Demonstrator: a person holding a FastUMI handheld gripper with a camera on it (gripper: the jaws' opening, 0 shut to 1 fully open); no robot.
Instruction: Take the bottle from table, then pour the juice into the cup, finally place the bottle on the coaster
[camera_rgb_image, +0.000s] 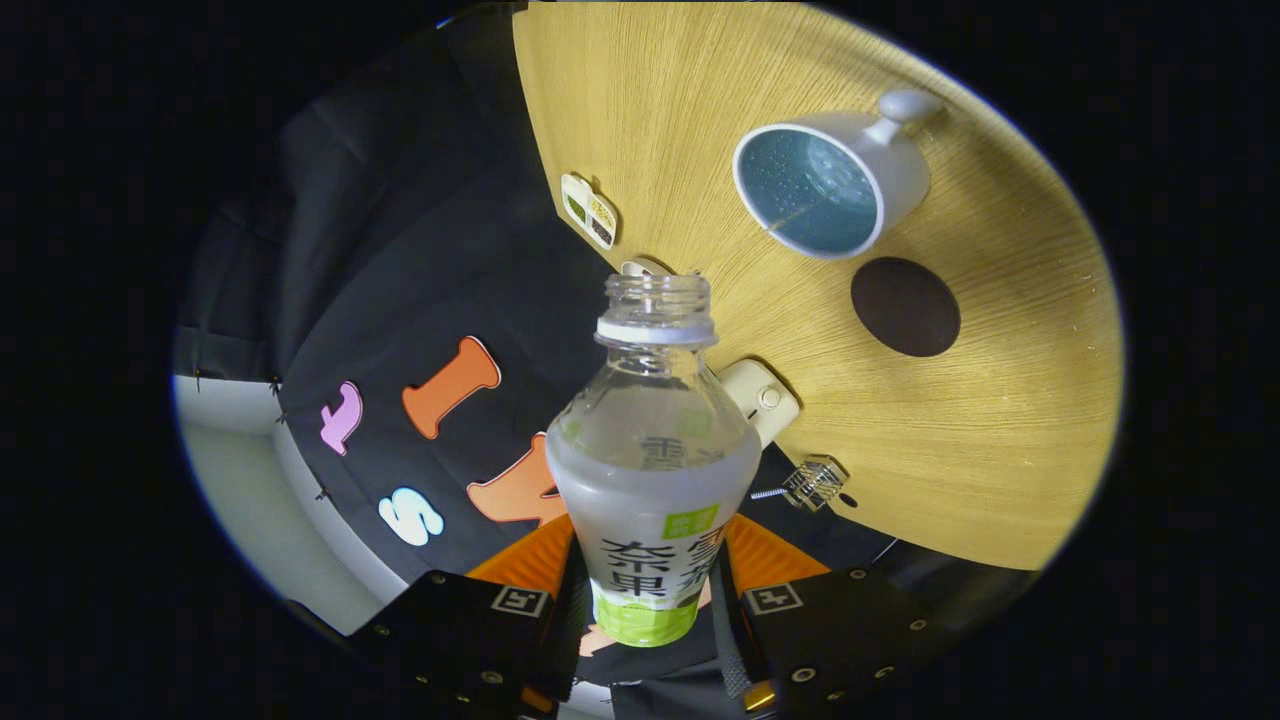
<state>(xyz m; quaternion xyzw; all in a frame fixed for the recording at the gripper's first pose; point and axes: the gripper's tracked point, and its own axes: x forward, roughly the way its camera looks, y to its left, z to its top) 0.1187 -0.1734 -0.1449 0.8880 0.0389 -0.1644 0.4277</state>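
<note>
Between the gripper's (648, 600) two fingers, both pressing on its labelled lower body, an uncapped bottle (650, 470) of cloudy juice is riding above the wooden table (1000, 440). Lifting looks done; pouring appears to be starting or finishing. Beyond it, the white cup (825, 185) is waiting, beside the dark round coaster (905, 306), which is awaiting the bottle. Large characters are showing on the bottle's label.
</note>
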